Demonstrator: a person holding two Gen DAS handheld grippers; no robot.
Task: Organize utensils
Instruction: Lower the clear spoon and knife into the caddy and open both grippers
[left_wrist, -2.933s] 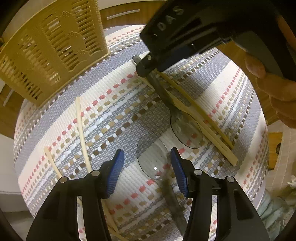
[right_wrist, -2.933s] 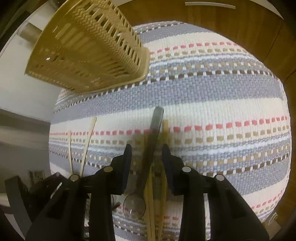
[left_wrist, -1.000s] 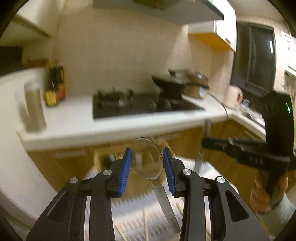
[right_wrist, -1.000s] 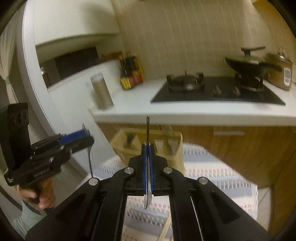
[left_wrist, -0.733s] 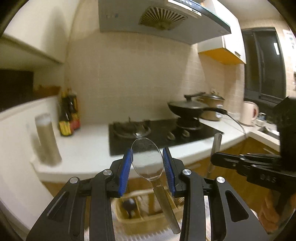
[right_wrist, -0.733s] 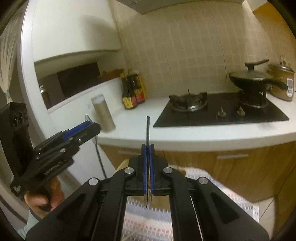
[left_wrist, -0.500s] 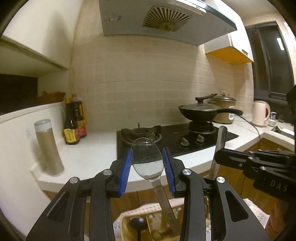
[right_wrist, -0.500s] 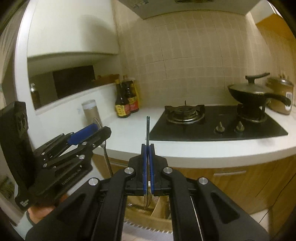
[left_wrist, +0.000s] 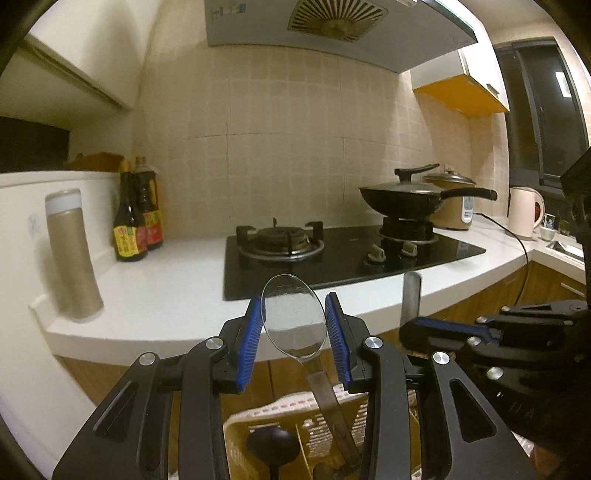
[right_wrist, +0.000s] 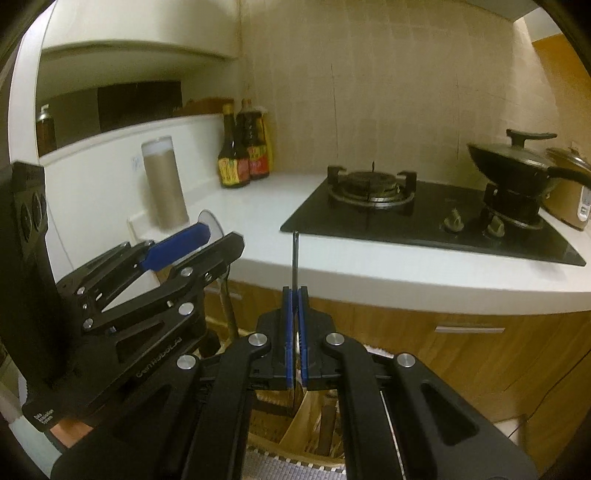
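Observation:
My left gripper (left_wrist: 294, 332) is shut on a metal spoon (left_wrist: 293, 323), gripping its bowl, with the handle hanging down into the tan slotted utensil basket (left_wrist: 240, 428) below. A dark ladle (left_wrist: 271, 445) stands in that basket. My right gripper (right_wrist: 294, 332) is shut on a second metal spoon (right_wrist: 294, 254), seen edge-on, handle up, over the basket (right_wrist: 295, 406). In the left wrist view the right gripper (left_wrist: 443, 328) is close on the right with its spoon handle (left_wrist: 410, 295). In the right wrist view the left gripper (right_wrist: 192, 236) is close on the left.
A white counter (left_wrist: 166, 291) runs behind, with a black gas hob (left_wrist: 332, 254), a lidded pan (left_wrist: 406, 199), sauce bottles (left_wrist: 136, 225) and a tan canister (left_wrist: 72, 254). A striped woven mat (left_wrist: 280, 400) lies under the basket. Wooden cabinet fronts (right_wrist: 461, 350) lie under the counter.
Both grippers picked spoons up off the mat, tilted upright and moved together over the basket. In the last second the views rose and the basket slid low in frame.

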